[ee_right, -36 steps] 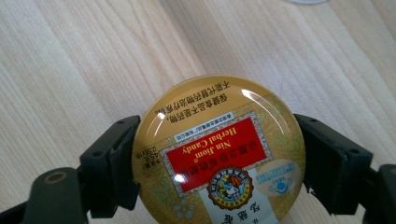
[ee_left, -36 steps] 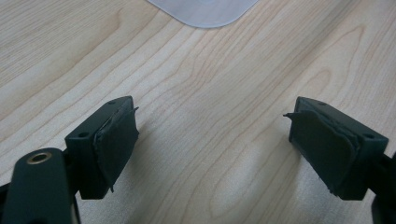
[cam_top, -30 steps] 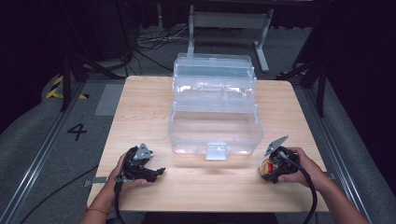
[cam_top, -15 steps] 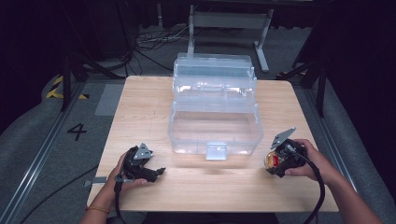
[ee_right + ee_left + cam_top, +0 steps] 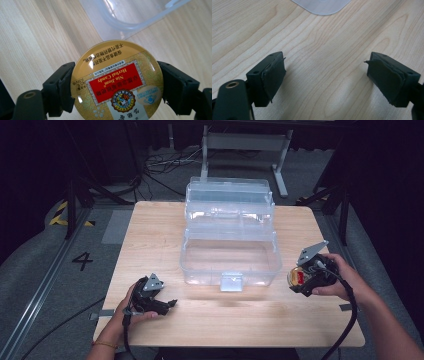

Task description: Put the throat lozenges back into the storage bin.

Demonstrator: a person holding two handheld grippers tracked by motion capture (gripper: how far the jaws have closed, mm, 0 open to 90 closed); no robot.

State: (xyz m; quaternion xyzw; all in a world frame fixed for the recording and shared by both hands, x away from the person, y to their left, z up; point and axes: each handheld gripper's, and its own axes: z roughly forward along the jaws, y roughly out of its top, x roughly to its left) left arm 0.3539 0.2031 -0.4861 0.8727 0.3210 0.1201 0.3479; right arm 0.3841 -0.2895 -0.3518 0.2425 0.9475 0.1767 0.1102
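Dark floor, cables and a metal stand frame surround a light wooden counter (image 5: 150, 230) on which a clear plastic storage box (image 5: 227, 262) stands near the middle, its lid raised toward the far side and its front latch (image 5: 231, 281) facing the person. The box interior appears bare as far as the high view resolves it. The right gripper (image 5: 300, 279) is held just off the box's right front corner, slightly above the counter, and its jaws are clamped on a round gold candy tin (image 5: 117, 82) by the tin's edge; the right gripper view shows the printed red label facing the camera and the rounded corner of the box (image 5: 130, 23) directly beyond the tin. The tin is therefore secured in the jaws but outside the box. The left gripper (image 5: 167, 304) rests low on the counter to the left front of the box, well apart from it; the left gripper view shows its jaws spread wide with nothing between them, only wood grain and a pale corner of the box base (image 5: 322, 5) ahead. Judged status: pickup is complete and the box is open; remaining work is to carry the tin over the rim, lower it inside, release it, and probably close the lid.
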